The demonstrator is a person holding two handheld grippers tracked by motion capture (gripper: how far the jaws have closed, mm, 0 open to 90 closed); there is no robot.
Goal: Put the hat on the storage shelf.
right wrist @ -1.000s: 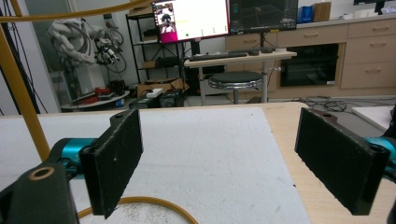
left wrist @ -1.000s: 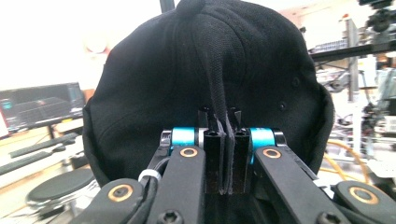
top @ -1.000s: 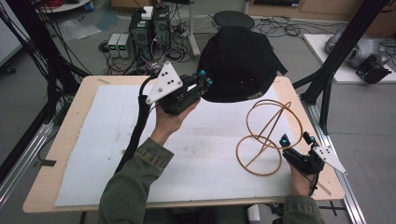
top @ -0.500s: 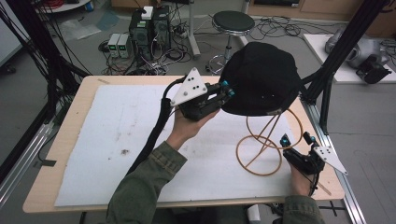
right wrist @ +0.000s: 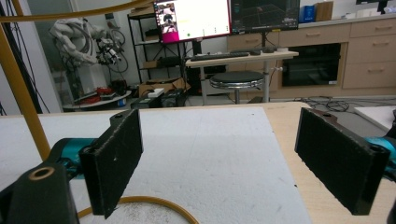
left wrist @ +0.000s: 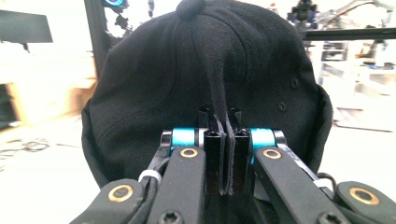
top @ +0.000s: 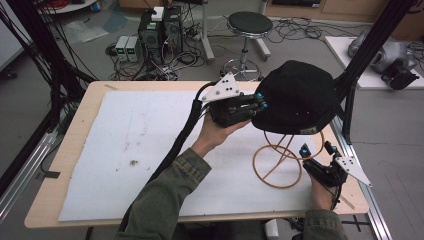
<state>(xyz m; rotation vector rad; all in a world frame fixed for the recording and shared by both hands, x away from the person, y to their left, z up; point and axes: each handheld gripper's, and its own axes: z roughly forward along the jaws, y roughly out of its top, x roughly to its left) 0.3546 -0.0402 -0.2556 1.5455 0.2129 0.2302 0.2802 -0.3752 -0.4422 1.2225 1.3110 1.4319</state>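
Above the wire stand [top: 285, 157], my left tongs [top: 259, 102] now carry the black cap [top: 296, 97], pinching a fold of its cloth; a second ago it hung further left, over the white surface [top: 145, 145]. I judge it should next sink onto the stand. My right tongs [top: 316, 148] wait spread just beside the stand's base.

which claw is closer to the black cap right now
Left. The left claw is clamped on the black cap itself; the right claw sits open on the table below it, beside the wire stand.
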